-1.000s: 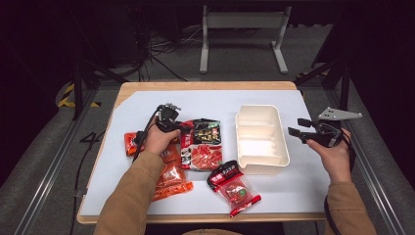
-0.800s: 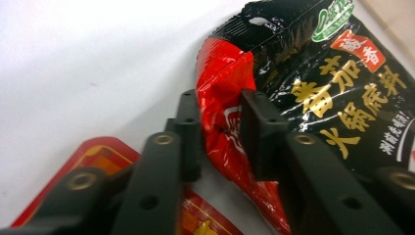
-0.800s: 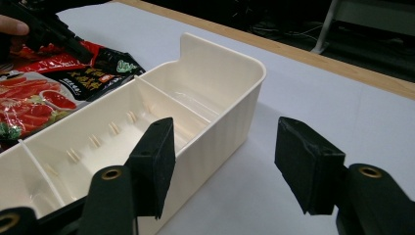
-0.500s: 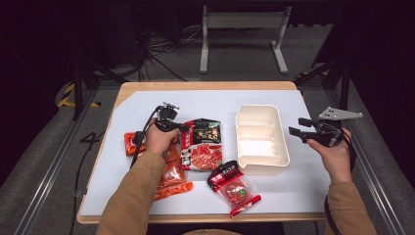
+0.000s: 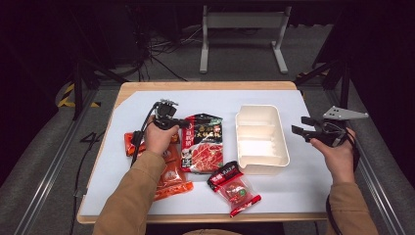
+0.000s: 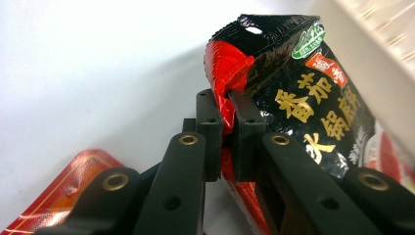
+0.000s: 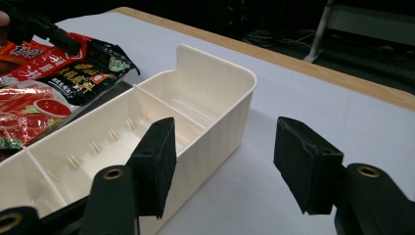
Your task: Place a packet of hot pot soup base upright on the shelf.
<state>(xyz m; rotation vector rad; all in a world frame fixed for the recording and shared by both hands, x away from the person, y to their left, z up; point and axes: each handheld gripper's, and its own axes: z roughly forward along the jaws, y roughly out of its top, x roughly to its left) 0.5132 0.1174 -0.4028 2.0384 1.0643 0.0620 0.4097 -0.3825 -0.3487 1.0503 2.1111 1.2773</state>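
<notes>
Pinched by the left claw at one top corner: the black bag. Squeezing shut a moment ago, now tight on the red edge, with the foil crumpled between the pads. Held at the corner, likely so the bag can swing up and hang free. Rest of the bag flat on the white mat, just left of the tray and close to its wall.

Right beside it, under the left hand, an orange bag. Nearer the front edge, a small red bag, lying slanted. Both loose, not touched by any claw.

Tray near the middle of the mat, cream, split into three parts, all bare. Probably the place for the bags, so handy to have it between both hands.

Right claw held open, nothing between its pads. Hanging in the air just right of the tray, pointing at its side wall. Waiting there, maybe to steady the tray or help push a bag in.

Next guess: lift the black bag, carry it over the tray wall, drop it in one part.
</notes>
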